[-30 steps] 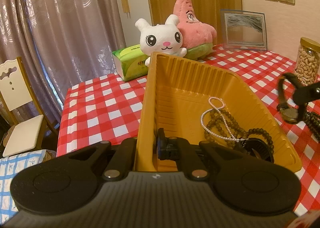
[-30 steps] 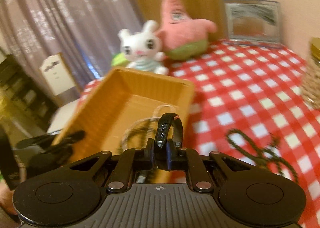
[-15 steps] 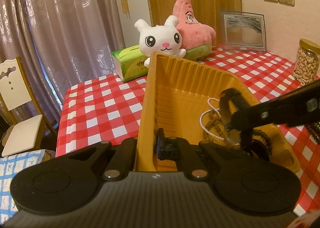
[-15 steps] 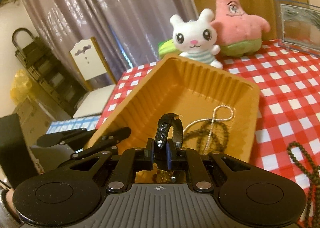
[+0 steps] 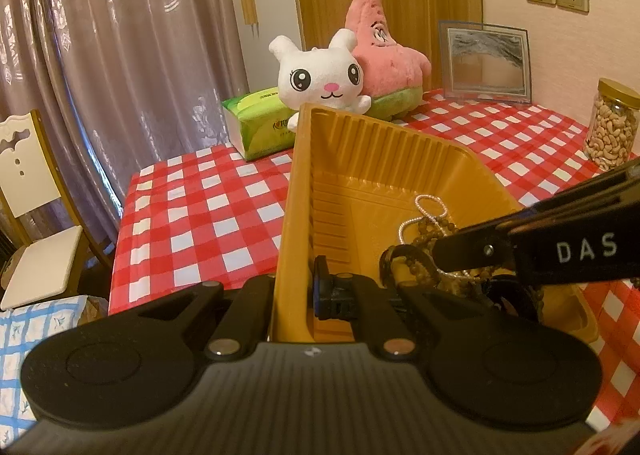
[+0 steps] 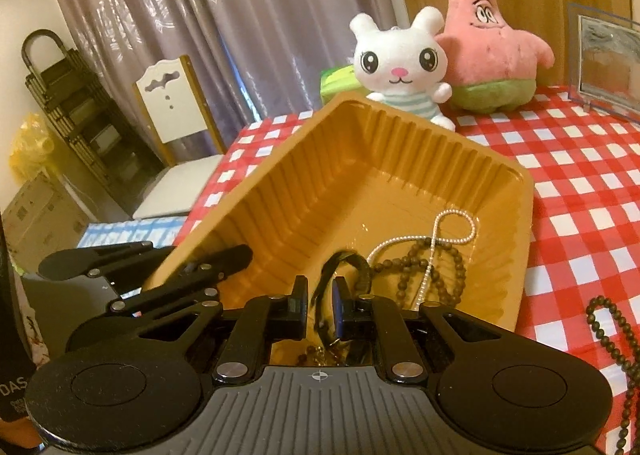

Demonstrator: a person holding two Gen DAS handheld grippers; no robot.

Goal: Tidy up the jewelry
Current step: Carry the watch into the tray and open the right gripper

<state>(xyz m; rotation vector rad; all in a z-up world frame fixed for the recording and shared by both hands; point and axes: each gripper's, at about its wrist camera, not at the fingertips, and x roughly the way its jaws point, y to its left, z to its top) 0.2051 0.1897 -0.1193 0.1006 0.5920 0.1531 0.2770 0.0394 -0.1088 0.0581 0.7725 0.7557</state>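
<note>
A yellow ribbed tray [image 5: 360, 159] stands on the red checked tablecloth. My left gripper [image 5: 294, 291] is shut on the tray's near wall and does not move. Inside the tray lie a white pearl necklace [image 6: 452, 231] and a dark bead bracelet [image 6: 440, 271]. My right gripper [image 6: 320, 295] reaches low into the tray from the right, and its jaws are opening. A black band [image 6: 348, 267] stands loosely between its pads, with a gap showing on the left side. From the left wrist view, the right gripper [image 5: 436, 255] shows with the black band [image 5: 400, 259] at its tip.
A dark bead string [image 6: 612, 335] lies on the cloth right of the tray. Behind the tray sit a white rabbit plush [image 5: 320, 75], a pink star plush [image 5: 384, 55], a green tissue pack [image 5: 256, 123], a picture frame [image 5: 484, 59] and a nut jar [image 5: 612, 123]. A white chair [image 6: 176, 127] stands beyond the table's left edge.
My right gripper carried the black band from over the table into the tray and sank lower. Its jaws have parted from the band. The left gripper and tray stayed still.
</note>
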